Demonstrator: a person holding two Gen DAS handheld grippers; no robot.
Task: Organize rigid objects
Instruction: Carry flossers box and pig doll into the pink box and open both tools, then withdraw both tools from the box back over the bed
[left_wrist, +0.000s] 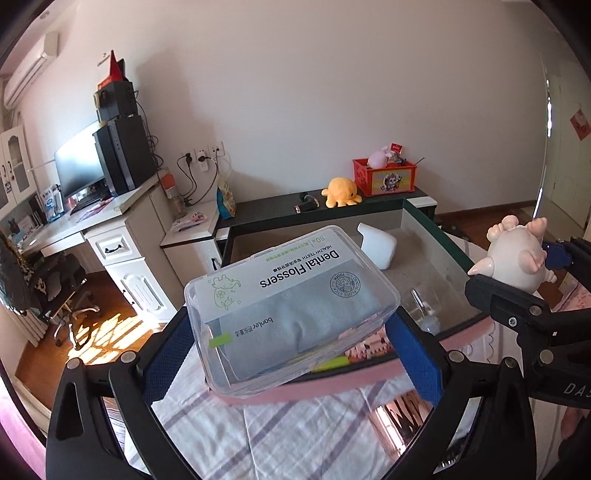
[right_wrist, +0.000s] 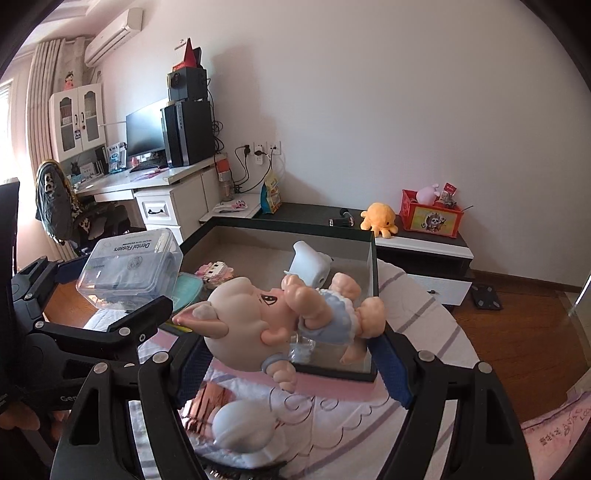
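My left gripper (left_wrist: 291, 325) is shut on a clear plastic Dental Flossers box (left_wrist: 291, 310) and holds it above the near edge of a dark open storage box (left_wrist: 317, 216). The flossers box also shows in the right wrist view (right_wrist: 133, 269). My right gripper (right_wrist: 288, 347) is shut on a pink pig figurine in blue clothes (right_wrist: 280, 314), held over the near side of the storage box (right_wrist: 371, 258). The pig also shows at the right of the left wrist view (left_wrist: 517, 254). A white device (left_wrist: 376, 243) lies inside the storage box (right_wrist: 308, 266).
A pink block toy (right_wrist: 218, 271) and a teal item (right_wrist: 188, 291) lie in the storage box. A clear bottle (left_wrist: 424, 306) lies in it. The box rests on a striped bed sheet (left_wrist: 280, 435). A shiny pink item (left_wrist: 399, 417) lies on the sheet. A low cabinet holds an orange plush (left_wrist: 340, 192) and a red crate (left_wrist: 384, 175).
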